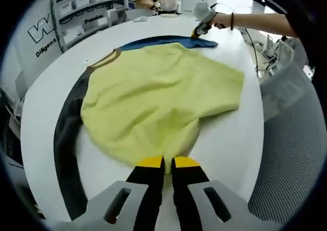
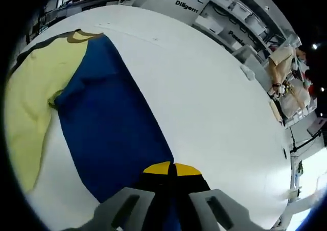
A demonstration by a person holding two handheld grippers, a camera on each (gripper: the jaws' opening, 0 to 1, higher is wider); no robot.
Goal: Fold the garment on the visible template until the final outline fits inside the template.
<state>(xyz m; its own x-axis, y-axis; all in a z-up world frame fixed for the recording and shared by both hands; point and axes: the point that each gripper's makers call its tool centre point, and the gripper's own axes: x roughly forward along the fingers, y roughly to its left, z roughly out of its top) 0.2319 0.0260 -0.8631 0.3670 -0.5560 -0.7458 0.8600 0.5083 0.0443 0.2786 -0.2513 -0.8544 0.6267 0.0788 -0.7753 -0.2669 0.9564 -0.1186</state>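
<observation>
Folding looks half done: both hand-held grippers (image 1: 168, 162) (image 2: 171, 168) pinch the yellow shirt's (image 1: 158, 98) edges, its blue side (image 2: 110, 123) ahead of the right.

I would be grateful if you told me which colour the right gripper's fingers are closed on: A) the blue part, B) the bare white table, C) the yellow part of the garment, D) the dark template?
A: in the right gripper view, the right gripper has its yellow-tipped fingers shut together on the blue part of the garment.
</observation>
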